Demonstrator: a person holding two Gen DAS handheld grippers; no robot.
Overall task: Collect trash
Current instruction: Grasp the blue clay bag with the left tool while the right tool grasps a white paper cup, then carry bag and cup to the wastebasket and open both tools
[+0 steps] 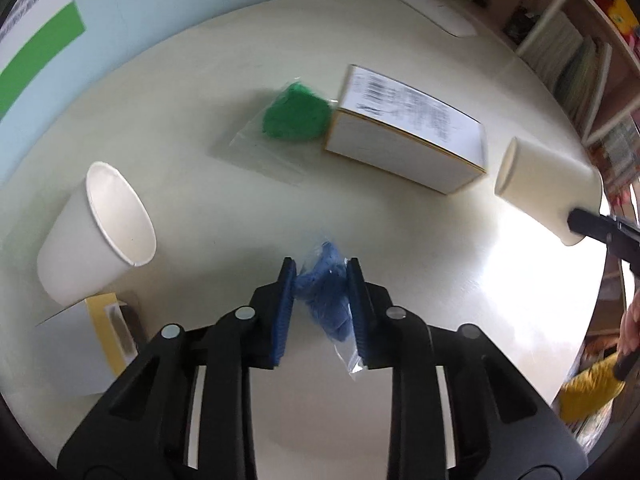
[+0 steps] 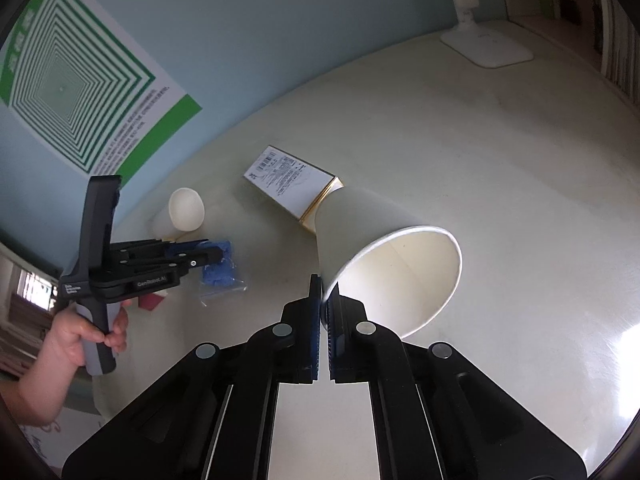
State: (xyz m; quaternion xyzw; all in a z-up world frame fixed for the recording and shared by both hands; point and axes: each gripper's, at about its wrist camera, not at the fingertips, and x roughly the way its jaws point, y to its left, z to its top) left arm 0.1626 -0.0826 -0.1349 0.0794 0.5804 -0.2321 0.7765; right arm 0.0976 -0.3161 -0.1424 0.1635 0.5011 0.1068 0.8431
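My left gripper [image 1: 321, 270] is shut on a clear bag of blue stuff [image 1: 326, 300], held just above the white table; it also shows in the right wrist view [image 2: 218, 266]. My right gripper [image 2: 325, 286] is shut on the rim of a white paper cup [image 2: 384, 252], held tilted with its mouth toward the camera; the same cup shows at the right of the left wrist view [image 1: 544, 184]. A second white paper cup [image 1: 96, 232] stands at the left. A clear bag of green stuff [image 1: 296, 116] lies beside a white box with a printed label [image 1: 404, 136].
A flat white and yellow box [image 1: 92, 344] lies at the near left by the standing cup. A white lamp base [image 2: 488, 46] stands at the far edge. A bookshelf [image 1: 580, 52] lines the right side. A green poster [image 2: 80, 96] hangs on the blue wall.
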